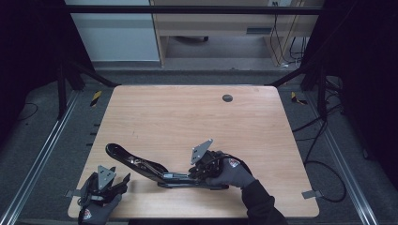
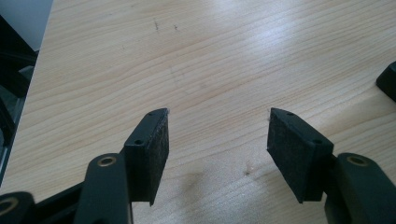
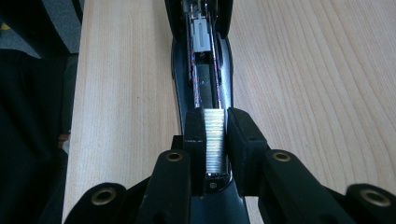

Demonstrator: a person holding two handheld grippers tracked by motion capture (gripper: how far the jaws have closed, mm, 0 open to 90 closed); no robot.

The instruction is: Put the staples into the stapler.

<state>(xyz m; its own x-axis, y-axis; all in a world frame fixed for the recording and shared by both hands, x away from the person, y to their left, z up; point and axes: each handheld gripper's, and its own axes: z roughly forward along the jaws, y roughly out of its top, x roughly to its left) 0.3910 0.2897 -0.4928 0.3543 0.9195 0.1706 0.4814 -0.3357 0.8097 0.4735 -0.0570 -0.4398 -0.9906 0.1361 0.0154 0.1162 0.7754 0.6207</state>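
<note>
A black stapler (image 1: 141, 165) lies swung open on the wooden table (image 1: 187, 117), its lid stretched to the left and its base toward the right hand. In the right gripper view its open magazine channel (image 3: 201, 70) runs straight away from the jaws. My right gripper (image 3: 215, 119) is shut on a silver strip of staples (image 3: 215, 140), held just over the near end of the channel. In the high view the right gripper (image 1: 191, 174) sits at the stapler's right end. My left gripper (image 2: 217, 135) stands open over bare wood at the front left corner (image 1: 121, 182), apart from the stapler.
A round cable hole (image 1: 227, 98) sits near the table's far edge. The stapler's black end (image 2: 387, 81) shows at the right border of the left gripper view. Metal frame rails (image 1: 37, 159) flank the table, and cables (image 1: 324, 140) lie on the floor at right.
</note>
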